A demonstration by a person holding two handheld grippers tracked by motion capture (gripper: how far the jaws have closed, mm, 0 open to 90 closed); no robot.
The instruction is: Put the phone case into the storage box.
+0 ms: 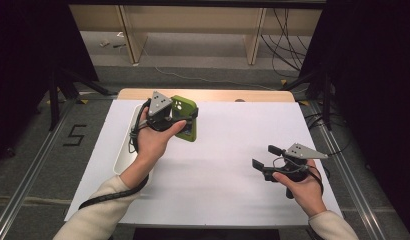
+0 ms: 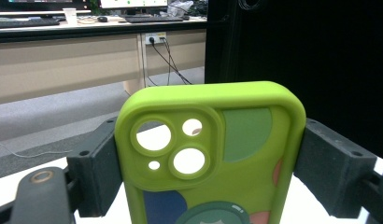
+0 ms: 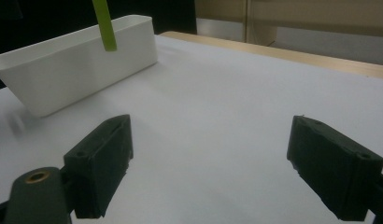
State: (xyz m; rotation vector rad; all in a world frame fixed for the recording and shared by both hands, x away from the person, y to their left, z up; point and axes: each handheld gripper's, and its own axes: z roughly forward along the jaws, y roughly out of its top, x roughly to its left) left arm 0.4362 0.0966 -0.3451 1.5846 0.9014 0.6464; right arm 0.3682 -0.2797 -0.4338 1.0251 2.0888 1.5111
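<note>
So my left gripper point(image 2: 208, 163) had the green phone case point(image 2: 213, 158) clamped by its two long edges, held up off the worktop point(image 1: 218, 150) near the far left corner, camera holes toward the far end. The white tray point(image 3: 73, 65) sat right along the left edge, just beside and below the case. My right gripper point(image 3: 208, 172) sat over by the right edge, jaws wide apart with nothing in them, well away from the case.
</note>
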